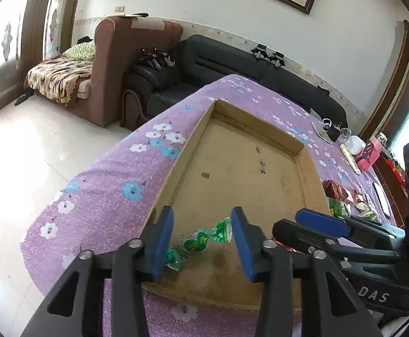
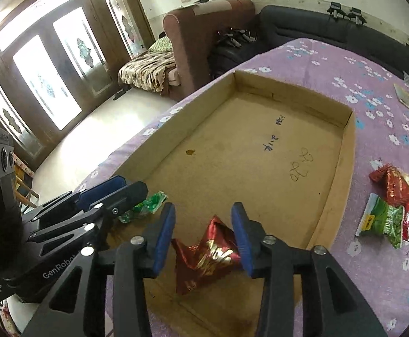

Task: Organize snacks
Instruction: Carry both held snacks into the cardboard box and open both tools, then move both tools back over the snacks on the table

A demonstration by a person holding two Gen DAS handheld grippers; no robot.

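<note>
We are hovering both released claws, left claw (image 1: 203, 241) over a green candy (image 1: 197, 243) and right claw (image 2: 203, 241) over a red packet (image 2: 204, 258), inside the cardboard tray (image 2: 347, 151) at six o'clock, gathering snacks there, more packets (image 2: 387, 205) waiting at three o'clock.

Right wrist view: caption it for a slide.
Right gripper open over red snack packet inside cardboard tray.

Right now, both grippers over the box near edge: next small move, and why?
Probably lift both grippers clear and go for the snacks still on the cloth. The left gripper stands open around the green candy, the right gripper open around the red packet; both lie in the cardboard box. A green packet and red packets remain outside.
</note>
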